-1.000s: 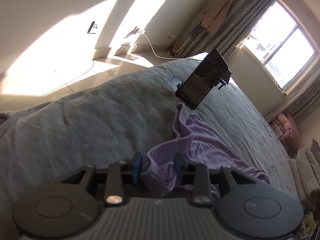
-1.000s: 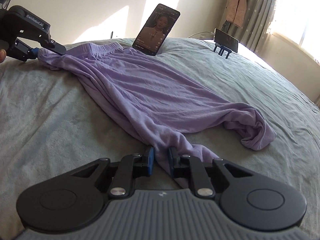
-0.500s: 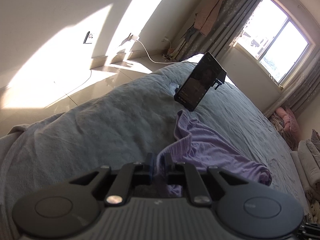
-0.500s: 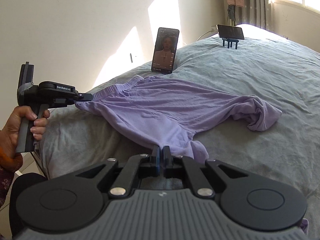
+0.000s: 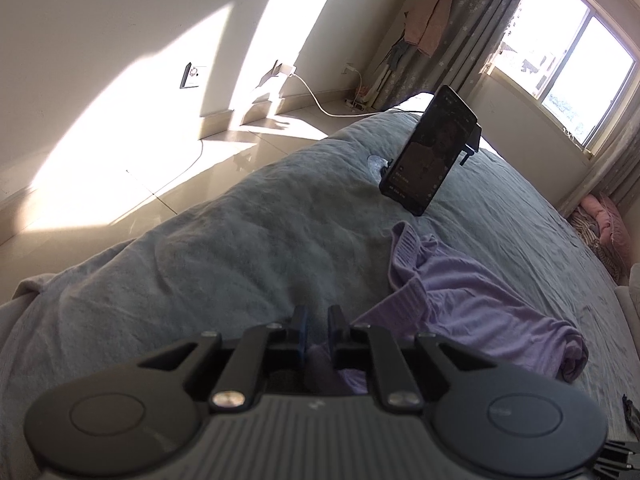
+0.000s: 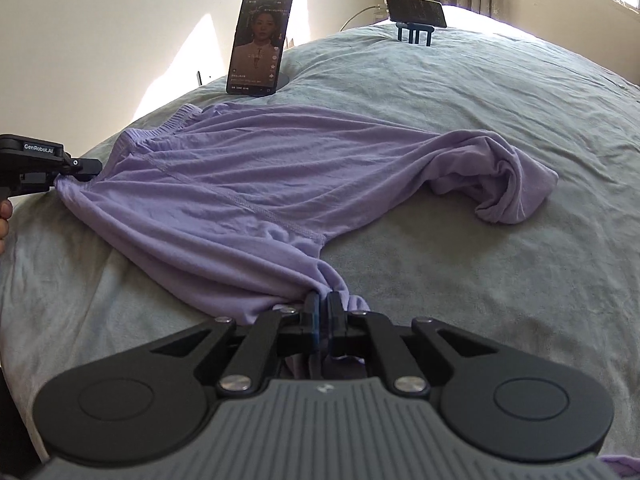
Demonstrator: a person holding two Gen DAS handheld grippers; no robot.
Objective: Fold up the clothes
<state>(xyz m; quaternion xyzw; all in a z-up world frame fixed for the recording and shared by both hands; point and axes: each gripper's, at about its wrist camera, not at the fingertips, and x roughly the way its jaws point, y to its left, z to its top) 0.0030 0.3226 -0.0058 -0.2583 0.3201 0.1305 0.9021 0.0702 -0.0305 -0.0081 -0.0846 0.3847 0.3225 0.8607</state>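
Lilac knit trousers [image 6: 256,184] spread on grey bed [image 6: 460,264], pulled taut for flattening: left hand-held gripper [image 5: 317,334] clamped on waistband corner, right hand-held gripper [image 6: 322,312] pinched shut on one leg's hem; other leg bunched.

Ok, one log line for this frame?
left tool: shut on waistband corner | right tool: shut on leg | crumpled purple knit shorts: stretched across grey bedspread
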